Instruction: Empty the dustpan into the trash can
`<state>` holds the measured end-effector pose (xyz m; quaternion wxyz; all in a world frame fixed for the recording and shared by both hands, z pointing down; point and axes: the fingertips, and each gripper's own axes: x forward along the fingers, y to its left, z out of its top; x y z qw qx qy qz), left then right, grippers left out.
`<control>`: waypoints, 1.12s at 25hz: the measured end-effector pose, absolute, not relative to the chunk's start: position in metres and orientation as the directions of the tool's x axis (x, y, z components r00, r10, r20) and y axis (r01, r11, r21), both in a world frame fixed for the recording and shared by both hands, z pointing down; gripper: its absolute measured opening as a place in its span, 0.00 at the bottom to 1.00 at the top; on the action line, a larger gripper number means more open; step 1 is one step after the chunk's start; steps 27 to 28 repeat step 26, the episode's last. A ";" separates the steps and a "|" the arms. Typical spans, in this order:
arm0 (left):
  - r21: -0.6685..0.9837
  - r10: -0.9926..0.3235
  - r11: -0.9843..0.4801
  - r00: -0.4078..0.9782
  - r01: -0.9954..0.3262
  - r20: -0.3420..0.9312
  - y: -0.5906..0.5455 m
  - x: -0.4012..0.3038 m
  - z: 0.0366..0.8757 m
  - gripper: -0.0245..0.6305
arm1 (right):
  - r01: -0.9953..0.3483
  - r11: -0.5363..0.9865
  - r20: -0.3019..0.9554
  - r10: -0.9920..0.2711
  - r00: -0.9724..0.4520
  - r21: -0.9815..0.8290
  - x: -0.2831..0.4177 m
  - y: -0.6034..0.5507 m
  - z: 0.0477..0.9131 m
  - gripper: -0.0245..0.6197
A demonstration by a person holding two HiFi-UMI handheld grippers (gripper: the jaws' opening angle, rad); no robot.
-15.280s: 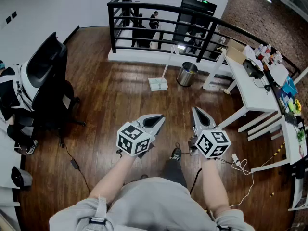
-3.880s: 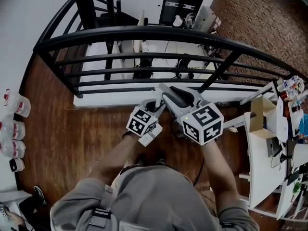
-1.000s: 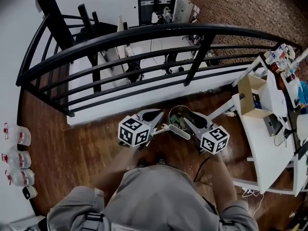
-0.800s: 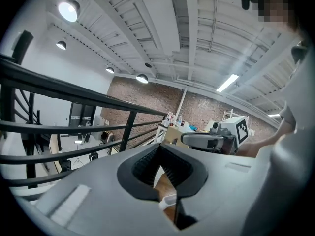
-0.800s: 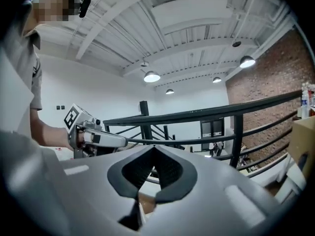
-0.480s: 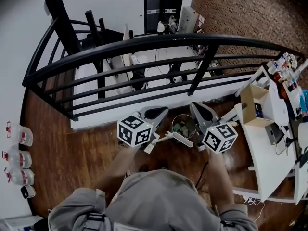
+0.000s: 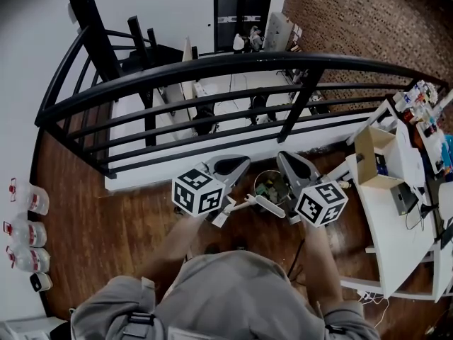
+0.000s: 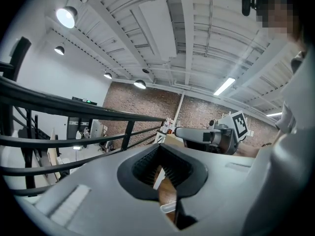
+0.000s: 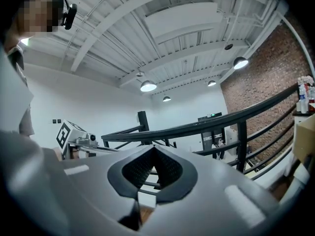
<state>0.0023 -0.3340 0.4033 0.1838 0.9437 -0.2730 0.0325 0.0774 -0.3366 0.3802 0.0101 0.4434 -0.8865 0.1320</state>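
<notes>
Dark wooden floor (image 7: 106, 218) below you; the trash can (image 7: 257, 184) stands on it straight ahead; bottles (image 7: 25, 225) line its left edge; at your right, a white table (image 7: 395, 245) carries a cardboard box (image 7: 379, 156).

Both forearms reach forward from the torso, left forearm (image 7: 170, 243) and right forearm (image 7: 315, 250) roughly parallel. Left gripper (image 7: 237, 163) points away from the body, near level, with its jaws together at the tips and nothing between the ribbed pads. Right gripper (image 7: 287, 159) is likewise near level with its jaws closed tip to tip and empty. The two noses angle slightly toward each other, near but apart. Marker cubes (image 7: 198, 192) face up toward the head camera.
</notes>
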 end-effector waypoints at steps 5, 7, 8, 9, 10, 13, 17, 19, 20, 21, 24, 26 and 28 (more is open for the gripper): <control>0.327 -0.496 -0.788 0.853 -0.521 0.164 -0.332 0.006 0.405 0.05 | -0.790 0.570 0.138 -0.784 -0.605 -0.226 0.078 -0.333 0.383 0.04; 0.329 -0.493 -0.789 0.854 -0.519 0.165 -0.332 0.006 0.406 0.05 | -0.792 0.568 0.139 -0.785 -0.603 -0.225 0.078 -0.332 0.382 0.04; 0.331 -0.491 -0.789 0.855 -0.517 0.164 -0.332 0.007 0.406 0.05 | -0.792 0.568 0.138 -0.786 -0.602 -0.224 0.078 -0.332 0.382 0.04; 0.333 -0.490 -0.790 0.856 -0.516 0.164 -0.332 0.007 0.406 0.05 | -0.793 0.567 0.138 -0.787 -0.602 -0.224 0.078 -0.332 0.381 0.04; 0.333 -0.488 -0.790 0.857 -0.514 0.165 -0.332 0.007 0.406 0.05 | -0.793 0.566 0.137 -0.788 -0.601 -0.225 0.078 -0.331 0.381 0.04; 0.332 -0.484 -0.792 0.859 -0.512 0.167 -0.332 0.008 0.406 0.05 | -0.794 0.563 0.137 -0.789 -0.599 -0.229 0.078 -0.331 0.382 0.04; 0.330 -0.481 -0.795 0.860 -0.509 0.169 -0.332 0.009 0.407 0.05 | -0.795 0.561 0.135 -0.790 -0.597 -0.230 0.079 -0.330 0.383 0.04; 0.330 -0.480 -0.795 0.861 -0.508 0.170 -0.332 0.010 0.408 0.05 | -0.795 0.561 0.136 -0.790 -0.597 -0.231 0.079 -0.330 0.384 0.04; 0.331 -0.479 -0.795 0.861 -0.508 0.171 -0.332 0.011 0.408 0.05 | -0.795 0.561 0.137 -0.790 -0.597 -0.230 0.080 -0.329 0.384 0.04; 0.331 -0.478 -0.795 0.861 -0.508 0.172 -0.331 0.011 0.409 0.05 | -0.795 0.561 0.138 -0.790 -0.597 -0.230 0.080 -0.329 0.384 0.04; 0.330 -0.477 -0.796 0.862 -0.507 0.172 -0.331 0.011 0.409 0.05 | -0.793 0.563 0.139 -0.788 -0.600 -0.232 0.079 -0.328 0.386 0.04; 0.329 -0.477 -0.797 0.862 -0.506 0.172 -0.331 0.011 0.410 0.05 | -0.792 0.565 0.139 -0.786 -0.602 -0.233 0.077 -0.328 0.387 0.04; 0.329 -0.477 -0.797 0.862 -0.506 0.172 -0.331 0.011 0.410 0.05 | -0.792 0.565 0.139 -0.786 -0.602 -0.233 0.077 -0.328 0.387 0.04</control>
